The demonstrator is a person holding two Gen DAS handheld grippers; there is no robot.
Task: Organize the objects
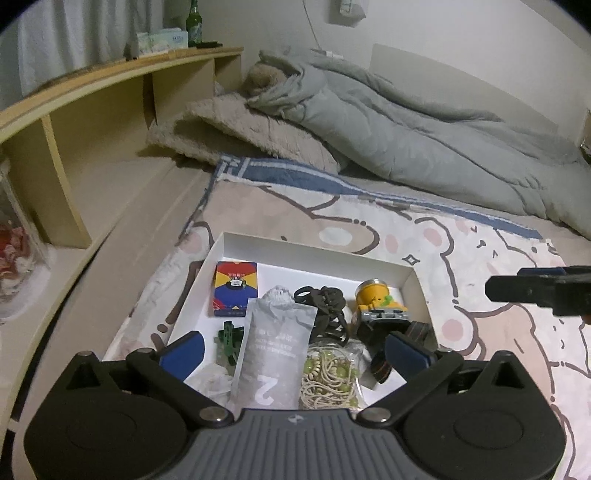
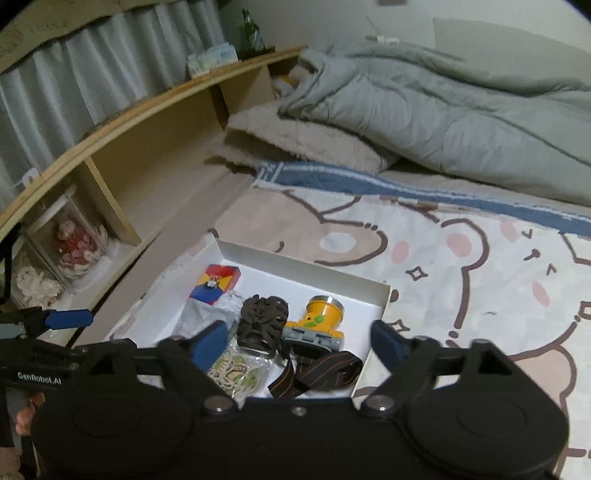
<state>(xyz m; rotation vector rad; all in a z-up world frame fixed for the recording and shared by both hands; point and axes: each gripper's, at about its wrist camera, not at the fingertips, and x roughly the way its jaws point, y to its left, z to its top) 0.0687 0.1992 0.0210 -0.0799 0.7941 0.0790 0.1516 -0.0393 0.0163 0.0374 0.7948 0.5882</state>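
White shallow box (image 1: pixel 417 284) on bear-print bedspread (image 1: pixel 498 295), lower centre of left wrist view; same box (image 2: pixel 380 299) lower centre of right wrist view.

Contents, left wrist view:
- Card box (image 1: pixel 233 288), red, yellow and blue, flat in far left corner.
- Grey pouch (image 1: pixel 271 354) with a white "2", lying lengthwise down the middle, near end toward camera.
- Small green toy piece (image 1: pixel 229 336) just left of pouch.
- Crumpled clear plastic (image 1: pixel 212 382) at near left, under left finger.
- Dark tangled hair clip or band (image 1: pixel 327 310), centre, touching pouch's right edge.
- Clear bag of cream cord and green beads (image 1: pixel 328 378), near centre, right of pouch.
- Yellow headlamp (image 1: pixel 376 301), far right, lens end toward back wall; dark striped strap (image 1: pixel 419 332) trailing from it toward near right corner.

Left gripper (image 1: pixel 293 352) hovering above near edge of box, jaws spread fully wide, nothing between blue pads. Right gripper (image 2: pixel 297 341) likewise above box, jaws wide apart, empty, headlamp (image 2: pixel 316 323) and strap (image 2: pixel 317 373) below the gap.

Surroundings: grey duvet (image 1: pixel 406 125) bunched at upper right, wooden shelf headboard (image 1: pixel 110 96) upper left, green bottle (image 1: pixel 194 26) on its top.
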